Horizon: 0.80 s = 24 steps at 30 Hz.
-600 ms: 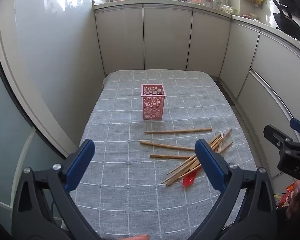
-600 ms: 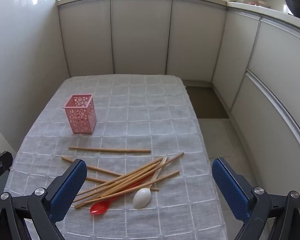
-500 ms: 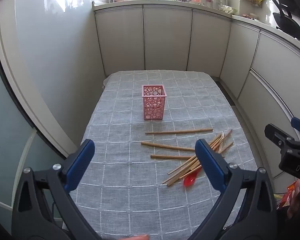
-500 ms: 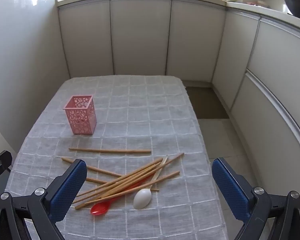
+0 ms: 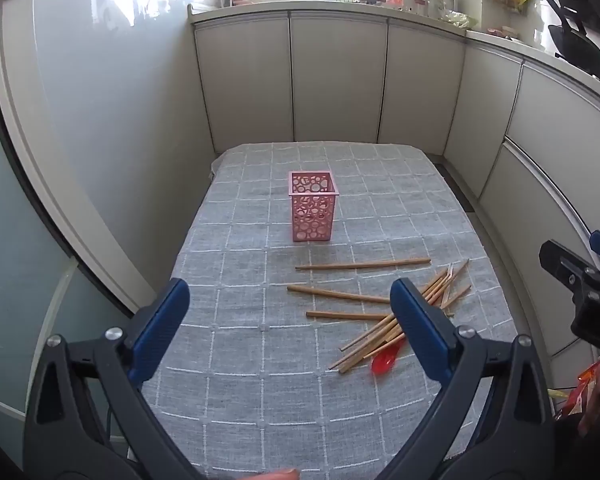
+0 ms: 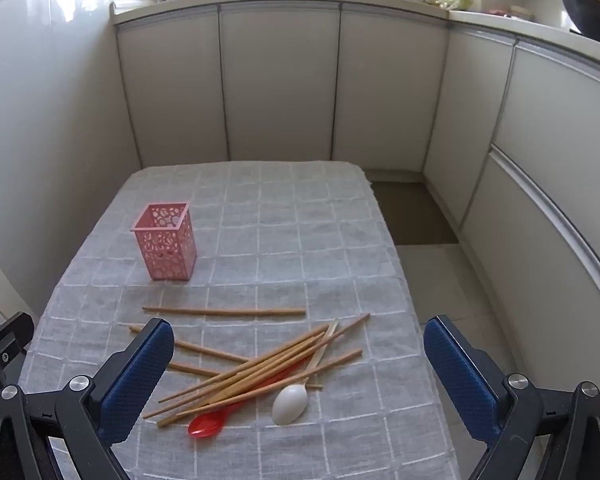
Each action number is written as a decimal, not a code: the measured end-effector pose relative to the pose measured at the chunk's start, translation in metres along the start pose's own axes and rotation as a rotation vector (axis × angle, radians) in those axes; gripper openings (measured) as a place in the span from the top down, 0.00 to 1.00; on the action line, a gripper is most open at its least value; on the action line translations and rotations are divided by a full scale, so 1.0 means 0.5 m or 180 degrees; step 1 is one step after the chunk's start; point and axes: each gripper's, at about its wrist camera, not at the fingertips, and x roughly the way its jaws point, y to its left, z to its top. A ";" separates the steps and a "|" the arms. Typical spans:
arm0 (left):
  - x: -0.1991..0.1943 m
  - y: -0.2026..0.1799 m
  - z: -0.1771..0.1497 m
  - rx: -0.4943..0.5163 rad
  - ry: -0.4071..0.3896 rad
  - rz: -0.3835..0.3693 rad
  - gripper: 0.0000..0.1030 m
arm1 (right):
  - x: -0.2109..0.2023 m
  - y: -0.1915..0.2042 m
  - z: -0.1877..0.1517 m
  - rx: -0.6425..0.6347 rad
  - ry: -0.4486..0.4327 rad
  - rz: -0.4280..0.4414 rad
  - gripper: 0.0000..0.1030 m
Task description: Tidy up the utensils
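A pink perforated holder stands upright and empty on the grey checked tablecloth; it also shows in the right wrist view. Several wooden chopsticks lie loose in a pile, with one apart. A red spoon and a white spoon lie under and beside the pile. The chopsticks and red spoon also show in the left wrist view. My left gripper is open and empty above the near table. My right gripper is open and empty over the pile.
White cabinets curve around the table's back and right. A wall runs close along the left. The table's right edge drops to a tiled floor. The right gripper's body shows at the right of the left wrist view.
Both grippers have drifted very slightly; the scene sits a little lower in the frames. Nothing on the table has moved.
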 end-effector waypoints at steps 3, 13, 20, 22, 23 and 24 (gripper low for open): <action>0.000 0.000 0.001 0.0001 -0.0003 0.0001 0.03 | -0.004 0.000 0.002 0.0015 -0.0020 0.0014 0.00; 0.000 0.000 0.001 0.0012 -0.0006 0.0006 0.03 | -0.006 0.000 0.007 0.0055 -0.0044 0.0018 0.00; -0.001 -0.003 0.001 0.0021 -0.0013 0.0012 0.03 | -0.010 -0.001 0.007 0.0081 -0.0065 0.0033 0.00; -0.003 -0.006 -0.001 0.0025 -0.0019 0.0020 0.03 | -0.010 -0.001 0.008 0.0089 -0.0070 0.0031 0.00; -0.003 -0.006 -0.001 0.0021 -0.0019 0.0018 0.03 | -0.011 -0.002 0.007 0.0093 -0.0072 0.0031 0.00; -0.003 -0.006 -0.001 0.0021 -0.0019 0.0015 0.03 | -0.011 -0.001 0.008 0.0093 -0.0071 0.0032 0.00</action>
